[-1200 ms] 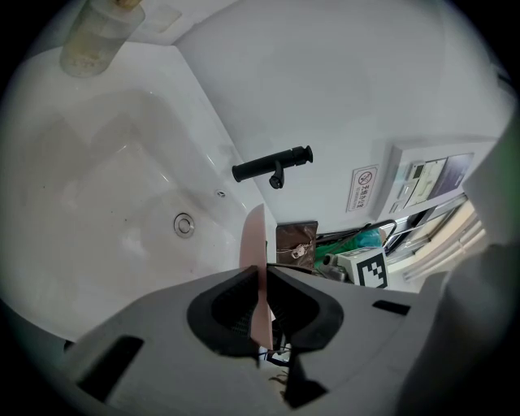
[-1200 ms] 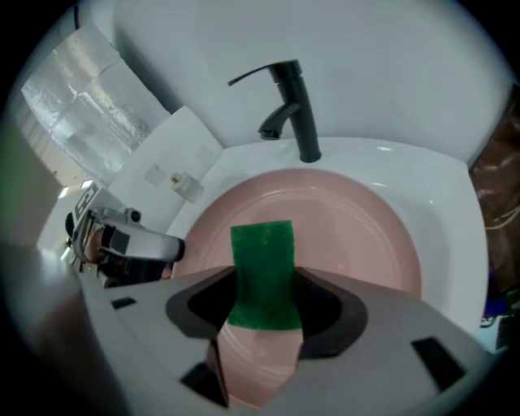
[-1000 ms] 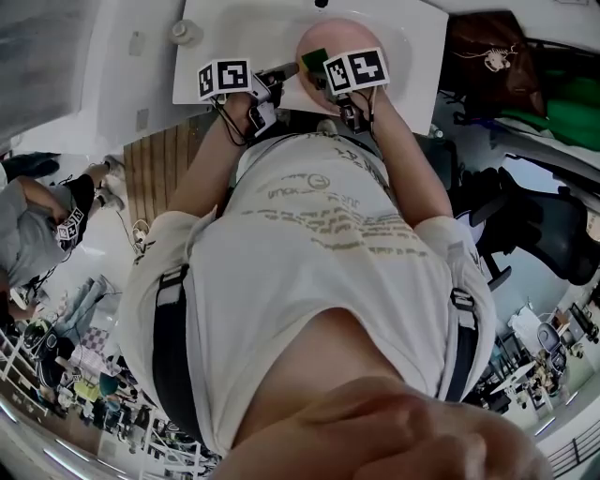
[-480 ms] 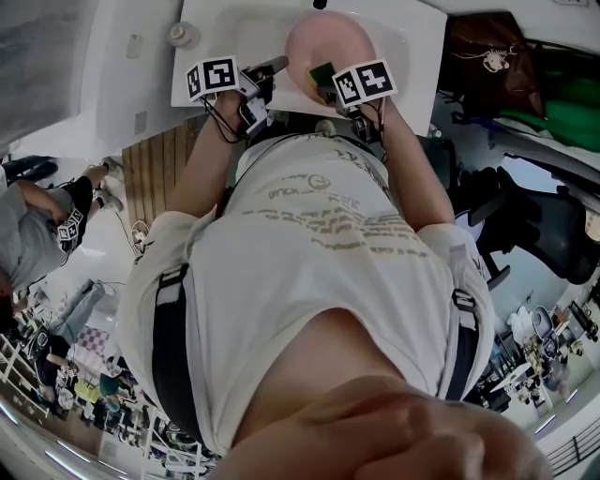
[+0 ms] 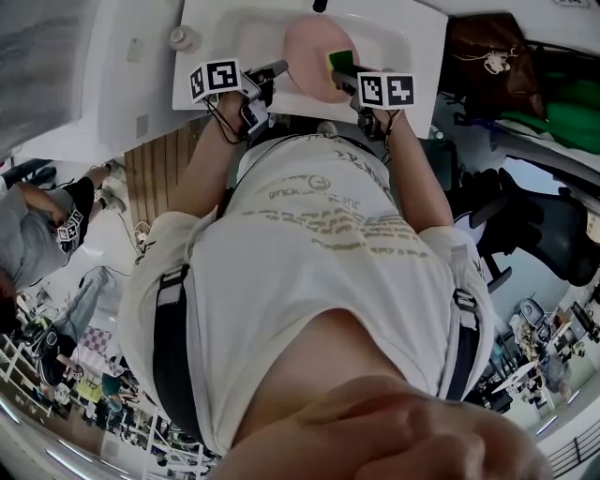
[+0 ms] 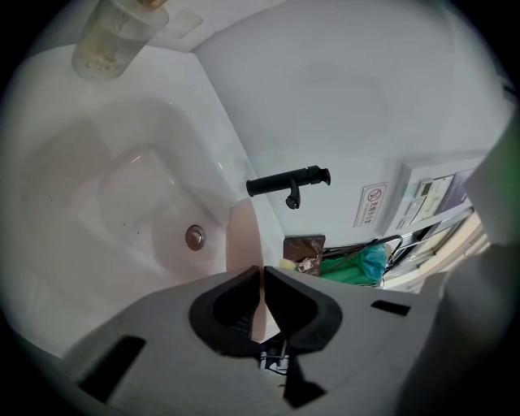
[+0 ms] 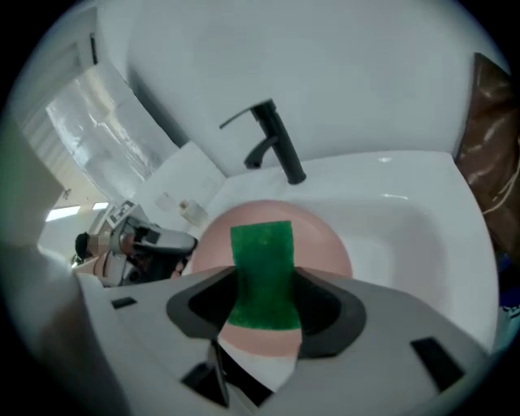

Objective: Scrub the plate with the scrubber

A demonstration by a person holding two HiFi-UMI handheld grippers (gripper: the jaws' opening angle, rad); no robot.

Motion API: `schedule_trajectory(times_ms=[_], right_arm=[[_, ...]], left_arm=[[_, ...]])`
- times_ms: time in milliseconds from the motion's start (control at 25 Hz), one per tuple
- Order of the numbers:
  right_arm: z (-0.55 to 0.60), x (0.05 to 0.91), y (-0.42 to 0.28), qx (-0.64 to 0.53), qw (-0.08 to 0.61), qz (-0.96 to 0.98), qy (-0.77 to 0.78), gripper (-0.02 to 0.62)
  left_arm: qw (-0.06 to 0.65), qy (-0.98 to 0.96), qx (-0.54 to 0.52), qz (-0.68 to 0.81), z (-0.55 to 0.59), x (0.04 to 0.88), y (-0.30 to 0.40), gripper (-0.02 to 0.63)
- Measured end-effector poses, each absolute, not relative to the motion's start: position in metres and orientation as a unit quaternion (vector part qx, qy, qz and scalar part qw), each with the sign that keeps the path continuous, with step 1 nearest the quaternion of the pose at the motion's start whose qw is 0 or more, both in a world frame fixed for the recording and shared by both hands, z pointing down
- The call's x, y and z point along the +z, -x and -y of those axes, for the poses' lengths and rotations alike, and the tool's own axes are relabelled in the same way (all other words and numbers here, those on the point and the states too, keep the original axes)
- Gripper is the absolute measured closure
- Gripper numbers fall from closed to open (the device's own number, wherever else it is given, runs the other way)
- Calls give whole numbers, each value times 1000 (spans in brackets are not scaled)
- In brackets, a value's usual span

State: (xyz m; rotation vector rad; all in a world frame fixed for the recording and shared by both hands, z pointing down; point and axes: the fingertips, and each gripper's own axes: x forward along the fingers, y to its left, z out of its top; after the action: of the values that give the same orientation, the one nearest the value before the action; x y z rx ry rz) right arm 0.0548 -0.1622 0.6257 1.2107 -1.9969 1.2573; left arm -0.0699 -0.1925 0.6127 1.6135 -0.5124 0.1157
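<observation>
A pink plate (image 5: 307,39) is held over the white sink (image 5: 246,28). My left gripper (image 5: 273,71) is shut on its rim, and its jaws have just been closing further on it. In the left gripper view the plate (image 6: 242,236) shows edge-on, running between the nearly touching jaws of the left gripper (image 6: 262,275). My right gripper (image 7: 264,280) is shut on a green scrubber (image 7: 262,268), whose flat face lies against the plate (image 7: 325,244). The scrubber (image 5: 339,60) sits at the plate's right side, just ahead of the right gripper (image 5: 349,73).
A black faucet (image 7: 274,148) stands at the back of the sink, above the plate. The drain (image 6: 194,237) is in the basin floor. A clear cup (image 6: 110,36) stands on the sink's ledge. A brown bag (image 5: 487,56) lies to the right of the sink.
My right gripper has slid the scrubber to the right across the plate. The plate has shifted slightly left. The left gripper has stayed nearly still.
</observation>
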Motion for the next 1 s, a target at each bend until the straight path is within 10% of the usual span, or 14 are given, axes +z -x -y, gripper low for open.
schedule_trajectory(times_ms=[1000], right_arm=[[197, 526, -63, 288, 69, 806, -512, 383]], left_arm=[[705, -593, 190, 341, 176, 706, 101, 577]])
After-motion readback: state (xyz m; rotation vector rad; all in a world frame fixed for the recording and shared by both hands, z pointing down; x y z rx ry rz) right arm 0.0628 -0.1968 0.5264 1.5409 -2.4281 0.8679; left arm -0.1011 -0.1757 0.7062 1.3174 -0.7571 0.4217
